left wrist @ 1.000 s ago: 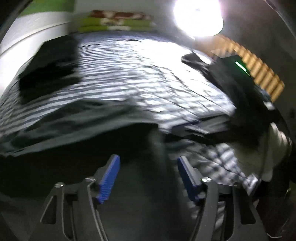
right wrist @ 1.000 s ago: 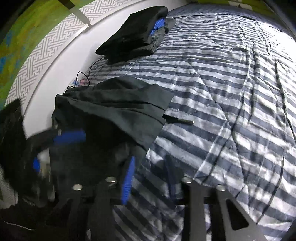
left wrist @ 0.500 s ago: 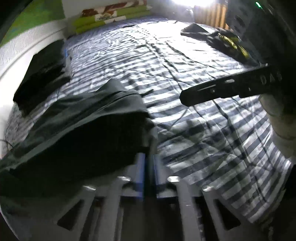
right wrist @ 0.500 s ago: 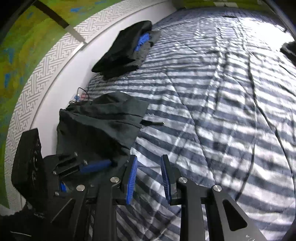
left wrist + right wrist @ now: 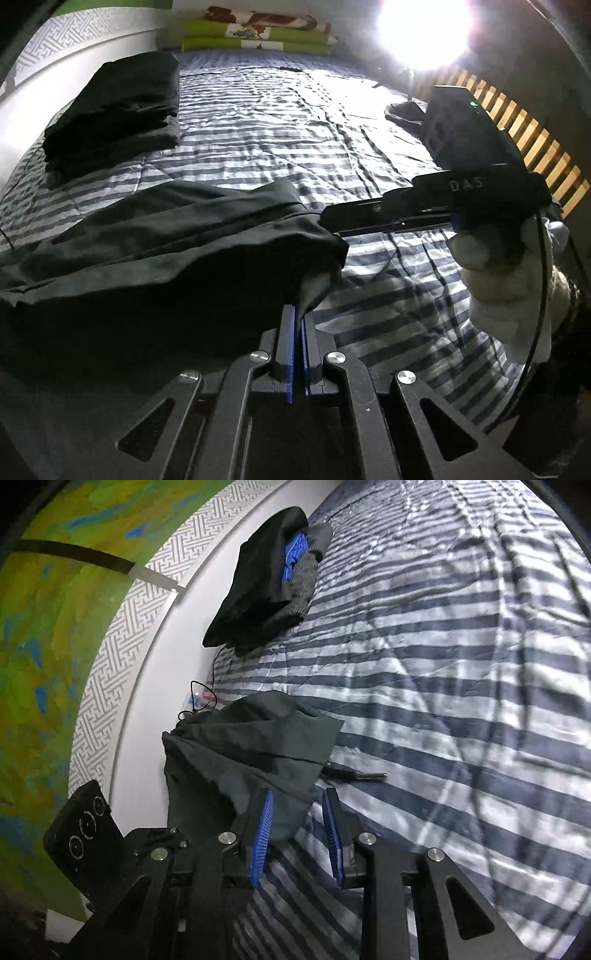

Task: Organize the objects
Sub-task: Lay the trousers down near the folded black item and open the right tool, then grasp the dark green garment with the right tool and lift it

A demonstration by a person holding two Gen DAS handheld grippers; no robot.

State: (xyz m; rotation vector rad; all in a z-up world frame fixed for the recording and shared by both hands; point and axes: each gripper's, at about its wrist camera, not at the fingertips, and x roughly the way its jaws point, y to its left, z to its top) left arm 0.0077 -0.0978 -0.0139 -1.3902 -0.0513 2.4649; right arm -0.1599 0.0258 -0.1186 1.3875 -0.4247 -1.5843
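Beside open striped bedspread, left claw pinches dark garment edge.

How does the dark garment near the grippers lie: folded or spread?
Loosely doubled over, not neatly folded: the garment lies rumpled on the bed, one corner pinched in the left gripper, unlike the folded stack.

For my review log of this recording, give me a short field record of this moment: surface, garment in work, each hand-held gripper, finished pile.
surface: striped bedcover
garment in work: dark garment, partly folded, near the wall side
left hand-held gripper: shut on the dark garment's edge
right hand-held gripper: open, the garment's corner between its pads, not pinched
finished pile: folded dark clothes stacked farther up the bed, by the wall
other: gloved hand holding the right gripper
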